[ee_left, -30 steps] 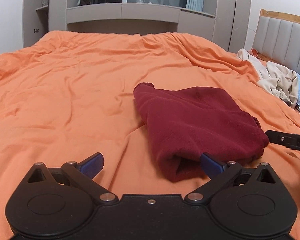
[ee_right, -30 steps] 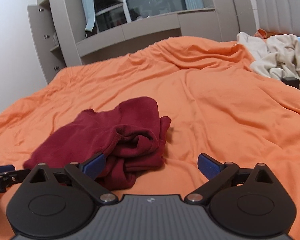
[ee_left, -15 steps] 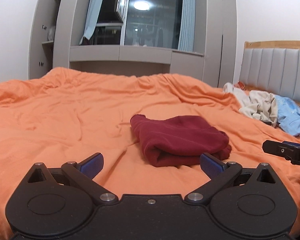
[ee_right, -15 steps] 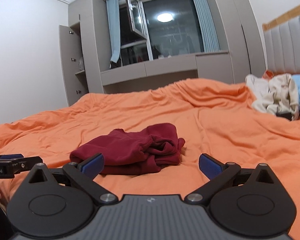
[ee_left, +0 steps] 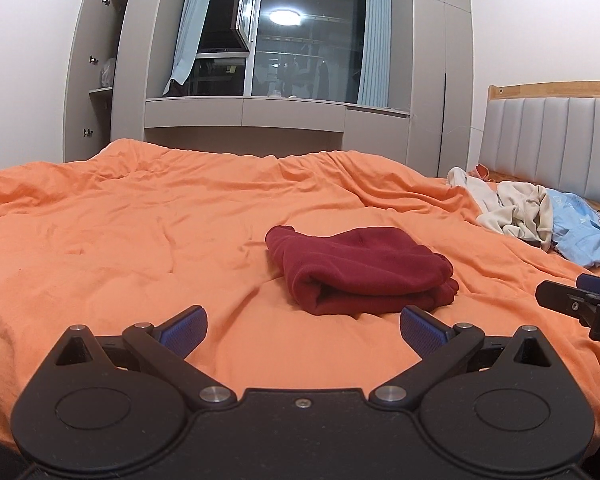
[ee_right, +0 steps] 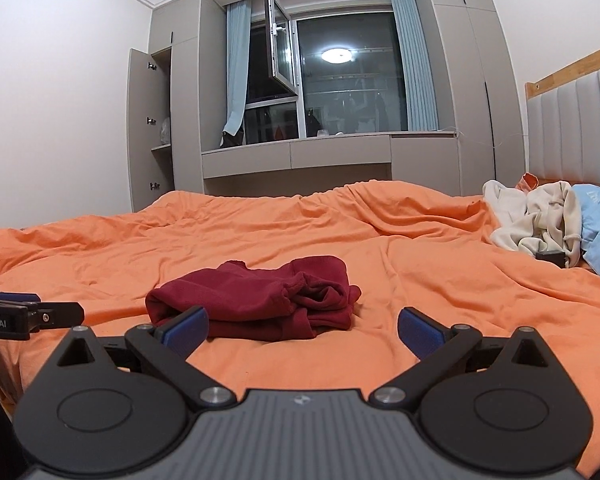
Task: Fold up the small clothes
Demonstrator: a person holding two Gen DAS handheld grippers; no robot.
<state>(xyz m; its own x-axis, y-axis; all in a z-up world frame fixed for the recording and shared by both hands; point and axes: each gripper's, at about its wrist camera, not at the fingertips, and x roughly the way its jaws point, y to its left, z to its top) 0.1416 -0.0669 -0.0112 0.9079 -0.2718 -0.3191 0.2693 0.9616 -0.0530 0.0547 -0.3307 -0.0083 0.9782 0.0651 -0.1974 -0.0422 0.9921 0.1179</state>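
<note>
A dark red garment (ee_left: 360,272) lies folded in a compact bundle on the orange bed cover (ee_left: 140,232). It also shows in the right wrist view (ee_right: 260,300). My left gripper (ee_left: 302,326) is open and empty, a short way in front of the bundle, not touching it. My right gripper (ee_right: 302,326) is open and empty, near the bundle's right side, apart from it. The right gripper's tip shows at the right edge of the left wrist view (ee_left: 580,304). The left gripper's tip shows at the left edge of the right wrist view (ee_right: 28,314).
A heap of cream and light blue clothes (ee_left: 540,216) lies at the right by the padded headboard (ee_left: 560,140); it also shows in the right wrist view (ee_right: 548,224). A grey wardrobe and window unit (ee_left: 300,112) stands beyond the bed's far edge.
Both grippers have drawn back and away from the red garment, which stays folded on the bed. The views now sit lower and more level, showing the window and walls.
</note>
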